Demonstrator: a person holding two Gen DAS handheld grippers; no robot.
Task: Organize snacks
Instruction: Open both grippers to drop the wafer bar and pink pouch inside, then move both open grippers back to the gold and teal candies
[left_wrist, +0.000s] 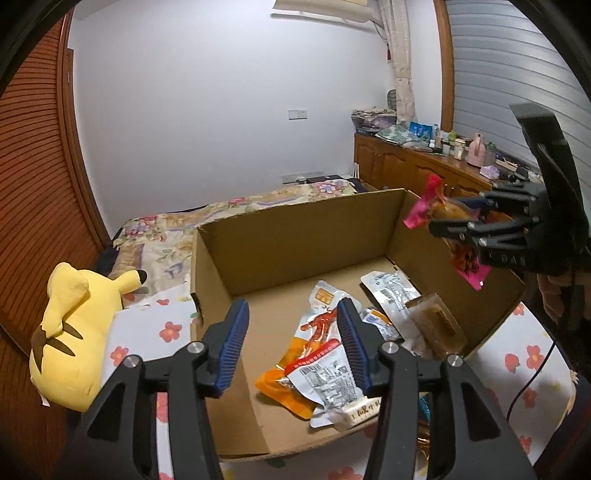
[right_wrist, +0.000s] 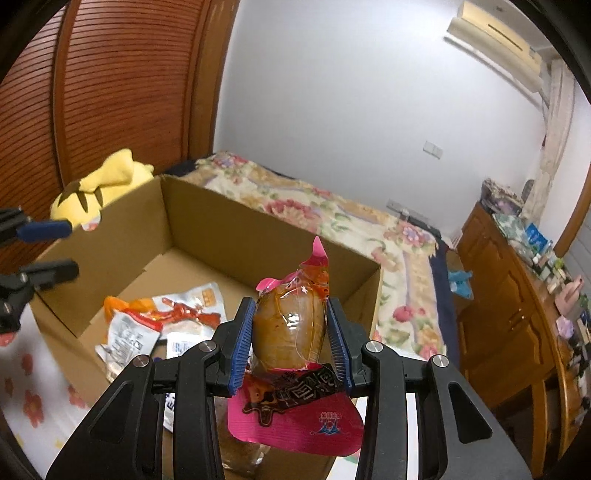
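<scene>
An open cardboard box (left_wrist: 295, 236) sits on a flowered cloth. On its floor lie an orange-and-silver snack packet (left_wrist: 295, 369), a silver packet (left_wrist: 391, 291) and a clear packet of brown food (left_wrist: 436, 325). My left gripper (left_wrist: 292, 310) hangs open over the near part of the box, and its blue pads grip nothing. It also shows at the left edge of the right wrist view as the left gripper (right_wrist: 73, 248). My right gripper (right_wrist: 291, 314) is shut on a pink packet with brown meat (right_wrist: 288, 328), held above the box's right side. From the left, the right gripper (left_wrist: 458, 218) carries that pink packet (left_wrist: 424, 206).
A yellow plush toy (left_wrist: 74, 332) lies left of the box. Behind the box is a bed with a floral quilt (left_wrist: 166, 236). A wooden cabinet (left_wrist: 406, 162) crowded with bottles runs along the right wall. A louvred wooden door (left_wrist: 33, 184) stands at the left.
</scene>
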